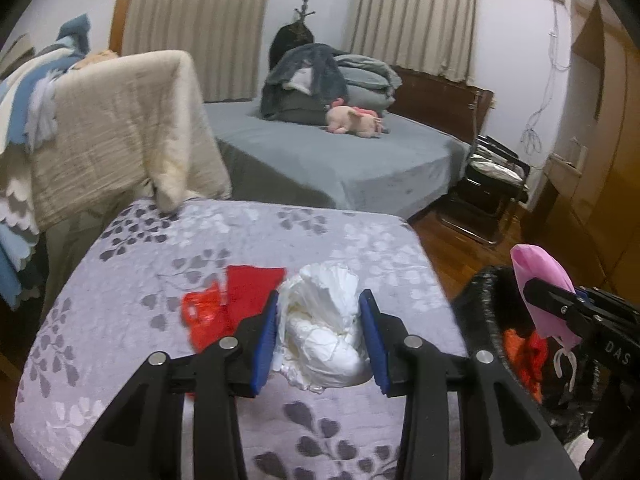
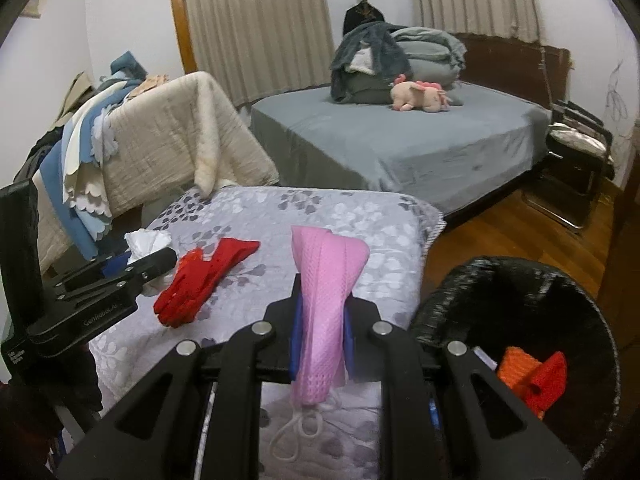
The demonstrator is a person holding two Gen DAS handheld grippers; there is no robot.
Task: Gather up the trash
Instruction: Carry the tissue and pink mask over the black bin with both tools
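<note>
A crumpled white tissue wad (image 1: 324, 328) lies on the floral grey bedspread (image 1: 200, 248). My left gripper (image 1: 320, 320) is open, its blue pads on either side of the wad. A red glove (image 1: 228, 304) lies just left of it; it also shows in the right wrist view (image 2: 200, 280). My right gripper (image 2: 322, 320) is shut on a pink face mask (image 2: 326, 288), held above the bedspread's right edge, left of the black-lined trash bin (image 2: 520, 280). The bin holds orange and red trash (image 2: 536, 372). The mask (image 1: 540, 280) also shows in the left wrist view.
A beige quilt (image 1: 120, 120) and blue-white cloths hang over a rack at the left. A grey bed (image 1: 340, 160) with folded bedding and a pink plush toy (image 1: 356, 120) stands behind. A black folding chair (image 1: 488, 184) stands on the wood floor at the right.
</note>
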